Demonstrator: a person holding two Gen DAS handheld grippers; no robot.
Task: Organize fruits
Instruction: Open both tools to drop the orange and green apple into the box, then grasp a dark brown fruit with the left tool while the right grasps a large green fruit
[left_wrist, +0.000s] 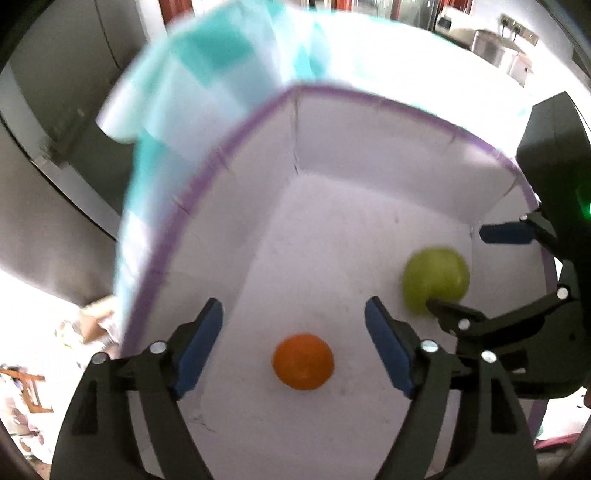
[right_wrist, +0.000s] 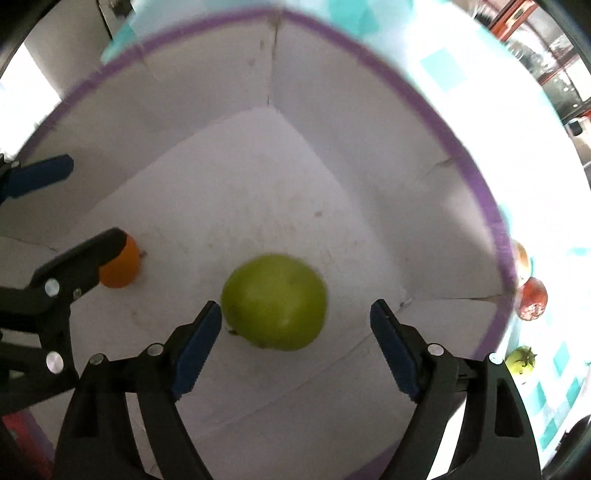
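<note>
While both of my hands hover over the white box (right_wrist: 369, 155), my left gripper (left_wrist: 293, 347) gapes wide above the orange (left_wrist: 303, 362) and my right gripper (right_wrist: 295, 343) gapes wide around the green apple (right_wrist: 274, 302) lying just ahead.

orange (left_wrist: 303, 362) in box (left_wrist: 369, 147) | apple (left_wrist: 436, 284) in box, right of orange, apart

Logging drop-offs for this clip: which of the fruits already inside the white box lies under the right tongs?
The green apple, the larger fruit, lies on the box floor below the open right tongs. The small orange sits apart, under the left tongs.
</note>
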